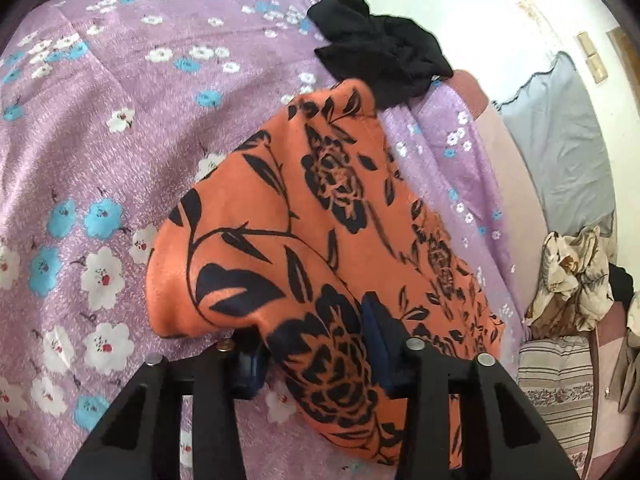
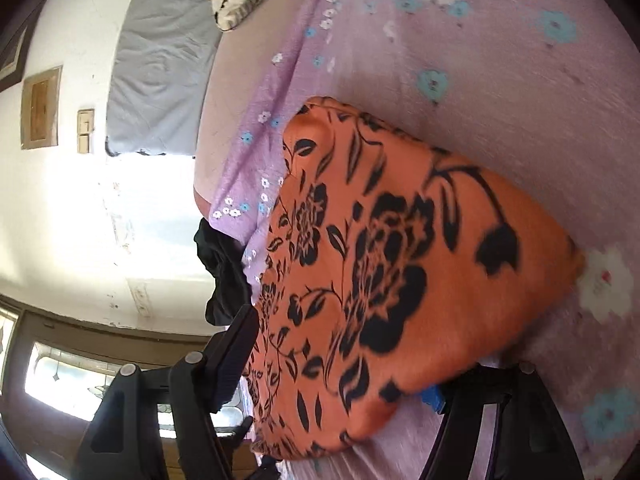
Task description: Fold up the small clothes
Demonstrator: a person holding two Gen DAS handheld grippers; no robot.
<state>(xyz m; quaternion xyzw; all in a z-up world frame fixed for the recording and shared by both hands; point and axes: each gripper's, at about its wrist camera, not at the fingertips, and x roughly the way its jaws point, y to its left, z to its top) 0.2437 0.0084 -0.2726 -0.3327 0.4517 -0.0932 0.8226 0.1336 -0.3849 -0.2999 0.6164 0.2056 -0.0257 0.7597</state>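
Note:
An orange garment with a black flower print (image 1: 320,216) lies bunched on the purple flowered bedsheet (image 1: 100,140). At the bottom of the left wrist view my left gripper (image 1: 314,356) is shut on a fold of the garment's near edge, blue pads (image 1: 250,368) pressing from both sides. In the right wrist view the same orange garment (image 2: 400,264) fills the wide gap of my right gripper (image 2: 336,376). Its jaws stand open around the cloth; one blue pad (image 2: 434,396) peeks out under the hem.
A black garment (image 1: 380,52) lies crumpled at the far bed edge, also in the right wrist view (image 2: 224,276). A grey sheet (image 1: 560,140), a beige patterned cloth heap (image 1: 572,280) and a striped cushion (image 1: 556,384) sit beside the bed, near the white wall.

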